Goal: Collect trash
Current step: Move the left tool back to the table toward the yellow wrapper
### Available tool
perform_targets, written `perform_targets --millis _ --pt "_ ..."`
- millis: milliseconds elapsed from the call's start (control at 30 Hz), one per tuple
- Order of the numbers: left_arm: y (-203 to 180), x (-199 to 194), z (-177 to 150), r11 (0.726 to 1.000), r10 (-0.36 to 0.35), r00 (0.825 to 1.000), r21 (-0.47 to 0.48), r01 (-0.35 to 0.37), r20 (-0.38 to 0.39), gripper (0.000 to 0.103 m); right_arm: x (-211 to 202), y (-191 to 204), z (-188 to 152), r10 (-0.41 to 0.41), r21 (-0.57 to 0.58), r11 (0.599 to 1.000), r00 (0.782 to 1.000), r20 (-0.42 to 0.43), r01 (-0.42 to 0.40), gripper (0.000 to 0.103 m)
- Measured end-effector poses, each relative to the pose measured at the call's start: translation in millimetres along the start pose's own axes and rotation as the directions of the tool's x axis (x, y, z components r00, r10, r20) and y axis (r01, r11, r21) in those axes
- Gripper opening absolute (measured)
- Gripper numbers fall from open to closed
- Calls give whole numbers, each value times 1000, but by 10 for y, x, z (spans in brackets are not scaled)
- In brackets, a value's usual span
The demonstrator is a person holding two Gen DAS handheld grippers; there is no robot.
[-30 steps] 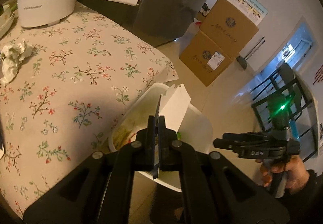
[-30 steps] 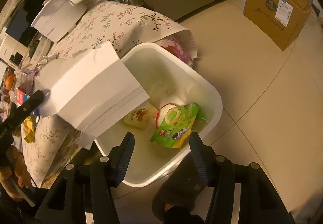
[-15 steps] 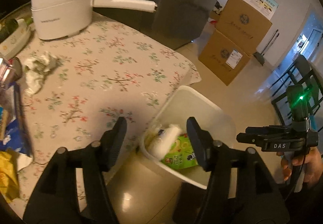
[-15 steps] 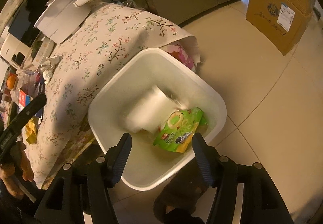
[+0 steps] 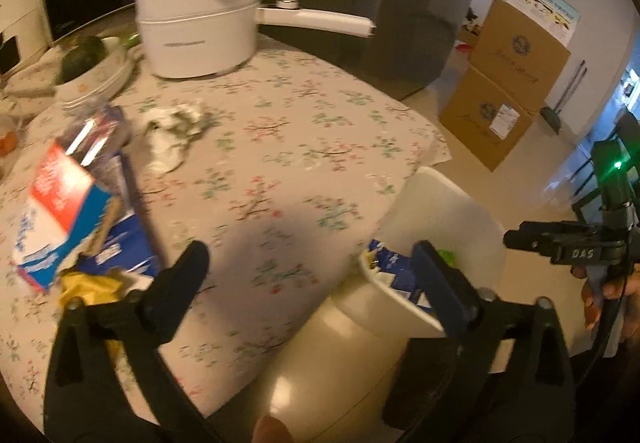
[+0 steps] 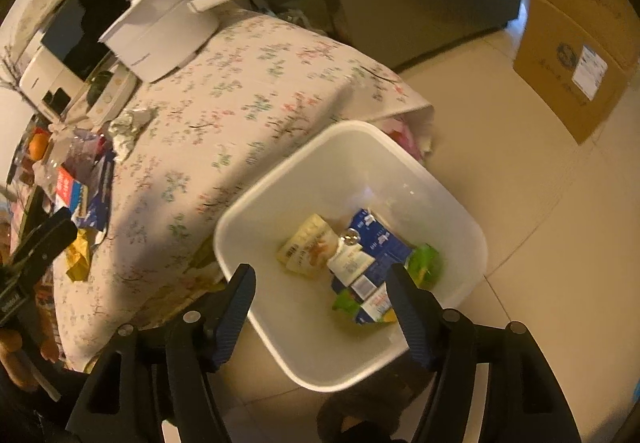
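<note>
Left tongs: just spread wide, nothing between them.
Right tongs: just spread more, empty (over the bin).
Bin: under the right tongs, blue carton inside.
Crumpled paper: on table, ahead of left tongs.

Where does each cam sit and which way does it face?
Left wrist: on the left hand-held gripper, jaws open, angled down over the floral tablecloth and crumpled tissue; right hand shows.
Right wrist: on the right hand-held gripper, jaws open, looking down into the white bin; nothing held.
Shared: bin, white electric pot, cardboard boxes.
</note>
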State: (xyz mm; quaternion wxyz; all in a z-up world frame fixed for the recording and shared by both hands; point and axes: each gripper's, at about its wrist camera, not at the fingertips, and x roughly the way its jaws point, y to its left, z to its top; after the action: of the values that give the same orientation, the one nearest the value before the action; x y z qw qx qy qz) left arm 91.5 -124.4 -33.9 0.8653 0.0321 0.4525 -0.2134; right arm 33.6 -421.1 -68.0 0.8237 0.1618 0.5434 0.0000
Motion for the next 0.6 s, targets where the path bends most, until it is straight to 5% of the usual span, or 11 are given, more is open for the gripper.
perform_targets --millis 167,600 --pt "275 -117 -68 998 52 999 -27 -52 -4 103 3 214 76 3 -33 999 1000 19 -2 83" --pt "1213 -460 -301 977 127 991 -171 -131 -33 103 92 822 200 13 -120 993 1000 26 -10 85"
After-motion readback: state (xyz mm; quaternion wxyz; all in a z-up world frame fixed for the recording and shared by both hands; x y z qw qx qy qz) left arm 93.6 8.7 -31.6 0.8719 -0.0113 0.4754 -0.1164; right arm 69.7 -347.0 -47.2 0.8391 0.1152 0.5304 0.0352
